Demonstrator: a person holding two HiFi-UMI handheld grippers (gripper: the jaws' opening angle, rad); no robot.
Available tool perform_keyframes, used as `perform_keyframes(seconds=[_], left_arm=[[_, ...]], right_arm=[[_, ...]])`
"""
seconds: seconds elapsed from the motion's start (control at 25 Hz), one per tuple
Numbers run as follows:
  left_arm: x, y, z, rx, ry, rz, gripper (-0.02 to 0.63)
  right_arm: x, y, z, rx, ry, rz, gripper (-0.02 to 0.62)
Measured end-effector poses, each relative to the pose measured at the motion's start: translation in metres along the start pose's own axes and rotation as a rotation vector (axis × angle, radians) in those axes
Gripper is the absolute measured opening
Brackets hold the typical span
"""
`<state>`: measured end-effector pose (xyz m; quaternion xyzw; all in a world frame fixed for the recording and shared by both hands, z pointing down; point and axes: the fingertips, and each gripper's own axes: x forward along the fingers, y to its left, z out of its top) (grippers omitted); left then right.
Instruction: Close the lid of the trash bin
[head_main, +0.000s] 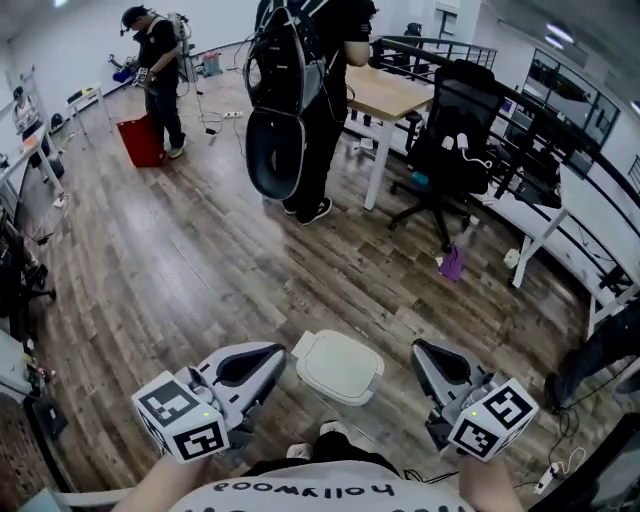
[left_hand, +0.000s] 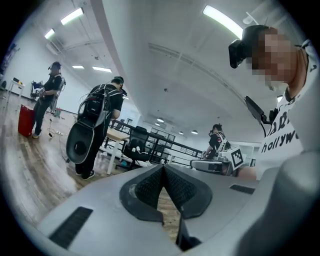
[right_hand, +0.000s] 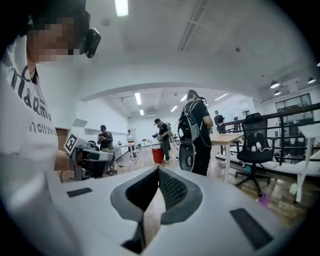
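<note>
A pale, cream-coloured trash bin (head_main: 338, 366) stands on the wooden floor just in front of my feet, and its lid lies flat on top. My left gripper (head_main: 268, 354) hangs just left of the bin and my right gripper (head_main: 422, 350) just right of it, both apart from it. In the left gripper view the jaws of the left gripper (left_hand: 163, 170) meet at their tips with nothing between them. The right gripper (right_hand: 158, 171) looks the same in its own view. Both gripper views look out across the room, so neither shows the bin.
A person with a backpack (head_main: 300, 100) stands by a wooden desk (head_main: 385, 95) ahead. A black office chair (head_main: 450, 140) is to the right, with a purple object (head_main: 452, 263) on the floor near it. Another person stands by a red bin (head_main: 140, 140) at the far left.
</note>
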<state>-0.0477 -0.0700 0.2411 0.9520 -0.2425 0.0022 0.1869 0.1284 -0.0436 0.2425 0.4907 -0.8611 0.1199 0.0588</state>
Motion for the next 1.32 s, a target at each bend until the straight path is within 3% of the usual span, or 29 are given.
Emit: perform_keyframes(seconds=[0.32, 1.32], left_arm=[[-0.005, -0.007, 0.013, 0.021, -0.028, -0.014, 0.008], [-0.013, -0.01, 0.012, 0.054, -0.039, -0.019, 0.008]], right_arm=[[-0.017, -0.003, 0.023, -0.029, -0.035, -0.036, 0.008], [-0.018, 0.008, 0.018, -0.086, 0.006, -0.024, 0.008]])
